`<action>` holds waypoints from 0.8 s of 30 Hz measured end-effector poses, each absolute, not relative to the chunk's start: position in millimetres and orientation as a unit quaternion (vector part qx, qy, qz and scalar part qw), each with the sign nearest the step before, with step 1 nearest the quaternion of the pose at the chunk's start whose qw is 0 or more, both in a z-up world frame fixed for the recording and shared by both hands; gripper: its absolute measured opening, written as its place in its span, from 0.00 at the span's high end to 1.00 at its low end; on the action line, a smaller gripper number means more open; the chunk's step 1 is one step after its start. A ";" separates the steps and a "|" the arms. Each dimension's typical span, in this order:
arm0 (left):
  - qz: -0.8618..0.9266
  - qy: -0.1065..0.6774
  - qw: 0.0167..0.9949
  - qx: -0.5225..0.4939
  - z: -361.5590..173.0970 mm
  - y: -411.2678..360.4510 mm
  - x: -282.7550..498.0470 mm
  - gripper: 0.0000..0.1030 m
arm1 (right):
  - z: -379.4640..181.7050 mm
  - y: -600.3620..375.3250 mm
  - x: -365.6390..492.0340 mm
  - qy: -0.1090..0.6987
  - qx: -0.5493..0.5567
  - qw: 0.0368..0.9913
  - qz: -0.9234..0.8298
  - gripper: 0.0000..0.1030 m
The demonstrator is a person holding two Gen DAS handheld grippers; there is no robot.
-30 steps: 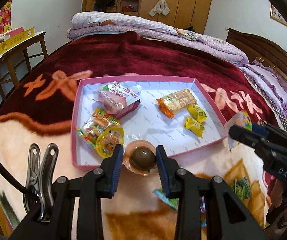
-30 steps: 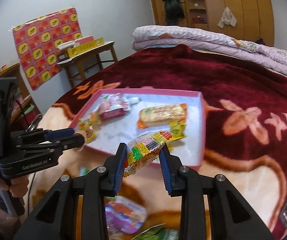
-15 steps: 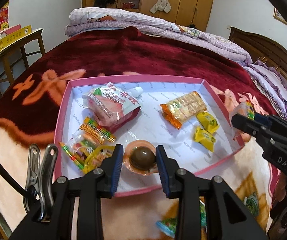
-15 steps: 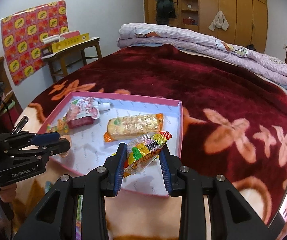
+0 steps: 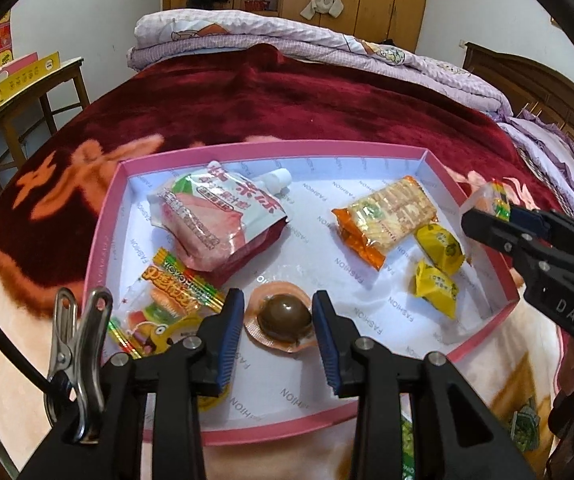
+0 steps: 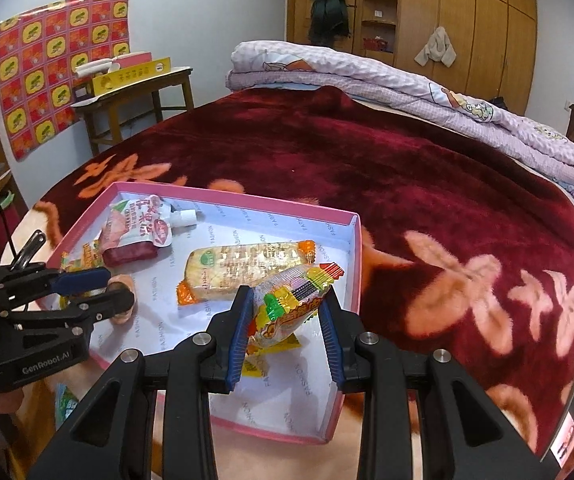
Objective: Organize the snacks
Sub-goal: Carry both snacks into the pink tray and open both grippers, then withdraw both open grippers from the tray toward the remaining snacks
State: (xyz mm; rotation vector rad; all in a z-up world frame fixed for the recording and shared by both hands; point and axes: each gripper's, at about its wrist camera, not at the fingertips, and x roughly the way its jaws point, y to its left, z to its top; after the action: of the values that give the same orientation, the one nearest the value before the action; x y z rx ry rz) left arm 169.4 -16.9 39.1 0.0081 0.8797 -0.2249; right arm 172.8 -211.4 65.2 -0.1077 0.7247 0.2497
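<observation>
Brown jelly cup (image 5: 283,316), left view: we hold it by its thin rim in the left tool (image 5: 279,320), pitched down over the pink tray (image 5: 103,216); light, slippery, crushable.

Crinkly gummy packet (image 6: 291,304), right view: right tool (image 6: 287,316) pinches its middle above the tray's near corner; soft, light.

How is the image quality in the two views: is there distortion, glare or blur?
Left wrist view: strong fisheye bending, the tray edges bow, dark corners; glare on the shiny pouch; the jelly cup is sharp, the blanket pattern slightly smeared. Right wrist view: same bending; the gummy pack is sharp, the blanket flowers at the right look blurred.
</observation>
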 end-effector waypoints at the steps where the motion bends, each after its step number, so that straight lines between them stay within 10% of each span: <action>1: -0.108 0.426 0.898 0.003 38.8 -16.9 169.8 0.63 | 64.3 -211.3 174.3 0.354 -0.052 0.926 0.123 0.67; 24: -0.120 0.410 0.904 -0.007 69.1 -11.7 136.8 0.47 | 86.2 -210.6 149.6 0.321 -0.023 0.935 0.151 0.51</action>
State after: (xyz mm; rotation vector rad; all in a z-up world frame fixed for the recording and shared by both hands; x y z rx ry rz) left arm 136.8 -11.7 69.1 -0.0143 0.8468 -0.2474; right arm 149.6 -210.6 86.2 -0.0472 0.6567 0.3080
